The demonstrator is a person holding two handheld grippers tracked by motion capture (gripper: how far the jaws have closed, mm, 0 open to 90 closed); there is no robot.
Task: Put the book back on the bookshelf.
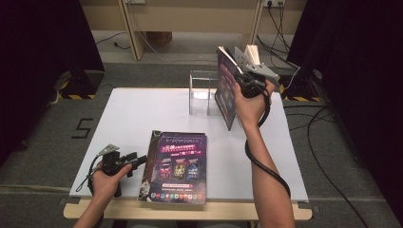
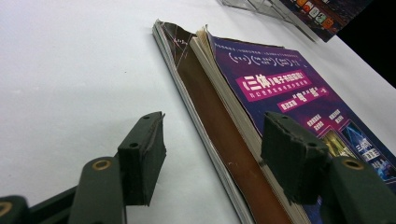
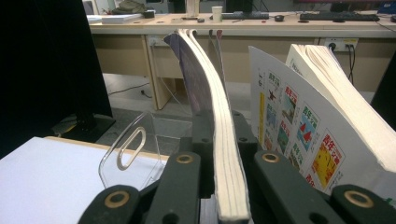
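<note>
A magazine (image 1: 227, 90) is clamped upright in the right gripper (image 1: 247, 80), apparently for filing in the clear holder (image 1: 202, 92); the left gripper (image 1: 135, 160) is held open beside the flat stack (image 1: 177, 166); a careful lowering is called for next.

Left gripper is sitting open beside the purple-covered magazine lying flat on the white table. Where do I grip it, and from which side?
Take the purple-covered magazine by its left long edge, the spine side, coming in level from the left where the open left gripper already points. It lies flat on the white table, so only an edge offers purchase, and here the edge lifts slightly, probably letting one jaw slide under.
</note>
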